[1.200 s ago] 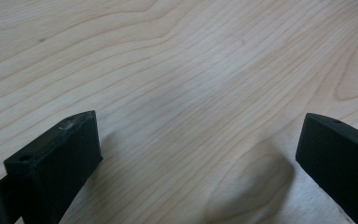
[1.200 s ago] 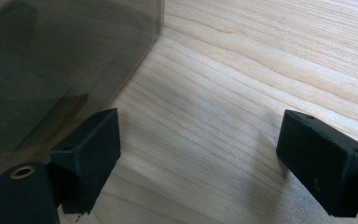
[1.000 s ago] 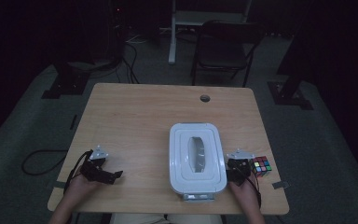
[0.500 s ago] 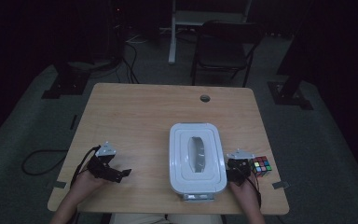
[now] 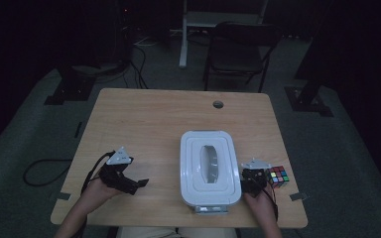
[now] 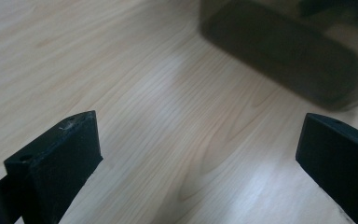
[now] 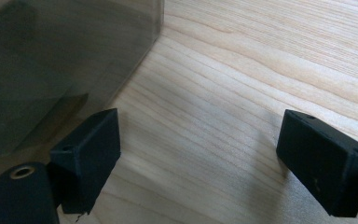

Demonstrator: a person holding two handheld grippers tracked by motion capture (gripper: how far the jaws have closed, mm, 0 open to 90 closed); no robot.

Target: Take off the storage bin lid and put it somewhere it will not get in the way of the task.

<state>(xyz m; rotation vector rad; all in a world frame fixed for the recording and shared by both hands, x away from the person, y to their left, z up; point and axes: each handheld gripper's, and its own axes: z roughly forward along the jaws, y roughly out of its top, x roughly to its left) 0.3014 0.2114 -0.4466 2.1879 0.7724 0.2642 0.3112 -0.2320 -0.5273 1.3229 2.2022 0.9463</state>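
Two open grippers flank the lidded box near the desk's front edge

The white-lidded box (image 5: 210, 168) sits close to the front edge, right of centre. The left gripper (image 5: 138, 185) hovers low over bare wood near the front-left corner, jaws spread wide and empty, pointing toward the box. The right gripper (image 5: 252, 181), jaws also apart and holding nothing, sits just beside the box's right wall, with the colour cube (image 5: 277, 176) close on its other side. My worry: a one-sided push could slide the box toward the front edge, or the right hand could knock the cube toward the right edge.
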